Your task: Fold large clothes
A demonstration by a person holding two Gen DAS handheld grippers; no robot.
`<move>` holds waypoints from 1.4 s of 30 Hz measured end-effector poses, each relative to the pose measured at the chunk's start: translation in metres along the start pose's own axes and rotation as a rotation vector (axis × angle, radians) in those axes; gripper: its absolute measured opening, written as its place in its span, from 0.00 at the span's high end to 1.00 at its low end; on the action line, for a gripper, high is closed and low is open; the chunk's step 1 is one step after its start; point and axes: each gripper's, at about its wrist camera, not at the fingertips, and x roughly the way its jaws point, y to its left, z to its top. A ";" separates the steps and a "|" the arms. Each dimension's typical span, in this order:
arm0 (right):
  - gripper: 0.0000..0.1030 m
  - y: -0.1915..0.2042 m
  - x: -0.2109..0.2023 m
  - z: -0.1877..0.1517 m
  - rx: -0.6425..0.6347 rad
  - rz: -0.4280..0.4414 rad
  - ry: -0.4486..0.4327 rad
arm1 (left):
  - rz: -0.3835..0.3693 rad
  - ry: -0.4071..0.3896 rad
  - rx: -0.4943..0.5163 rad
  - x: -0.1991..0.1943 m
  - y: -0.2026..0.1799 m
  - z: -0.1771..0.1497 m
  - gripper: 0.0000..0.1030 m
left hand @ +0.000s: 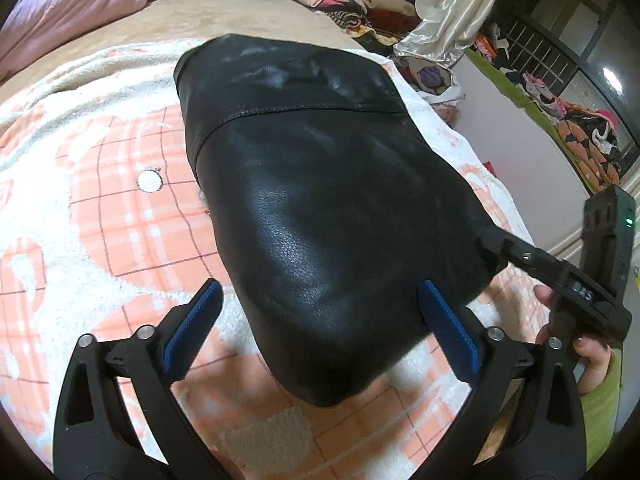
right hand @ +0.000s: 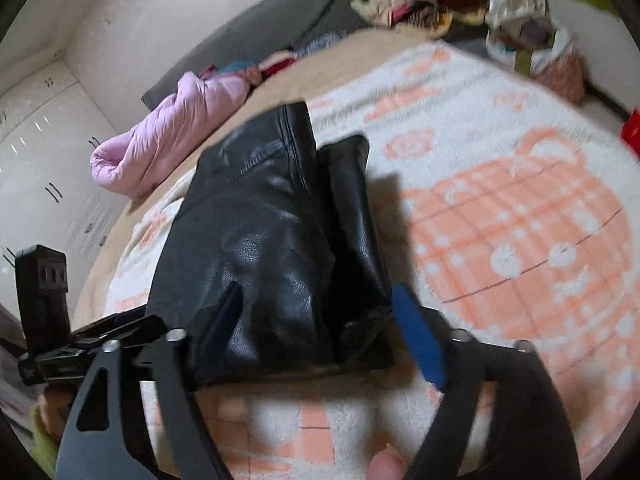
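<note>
Lying folded on the peach-and-white blanket (left hand: pixel 100 168), the black leather jacket (left hand: pixel 320 200) sits between both spread grippers, left gripper (left hand: pixel 320 332) and right gripper (right hand: pixel 320 328), neither pinching it.

We note bed (left hand: pixel 256 12) under white-and-peach blanket (left hand: pixel 100 184), folded black leather garment (left hand: pixel 320 200) on blanket, pink quilt (left hand: pixel 64 4) beyond blanket.

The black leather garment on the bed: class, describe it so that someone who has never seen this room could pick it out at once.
Find the bed's white fleece blanket with its peach plaid pattern. Lying on it is the black leather garment, folded into a compact bundle. It is the only shiny black item there; the pink padded jacket near the bed's edge is pale and matte.
</note>
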 end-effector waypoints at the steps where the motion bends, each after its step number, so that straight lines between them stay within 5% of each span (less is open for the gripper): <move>1: 0.19 0.005 -0.007 -0.002 -0.020 -0.015 -0.027 | 0.003 -0.004 0.002 -0.003 0.000 -0.001 0.09; 4: 0.07 0.020 -0.029 -0.008 -0.073 -0.055 -0.111 | -0.003 -0.022 0.015 -0.014 -0.003 -0.005 0.09; 12: 0.04 0.049 -0.067 -0.033 -0.151 -0.086 -0.211 | 0.003 -0.074 0.036 -0.042 -0.009 -0.023 0.09; 42: 0.04 0.085 -0.099 -0.118 -0.282 -0.150 -0.217 | 0.038 -0.149 0.010 -0.085 -0.005 -0.100 0.09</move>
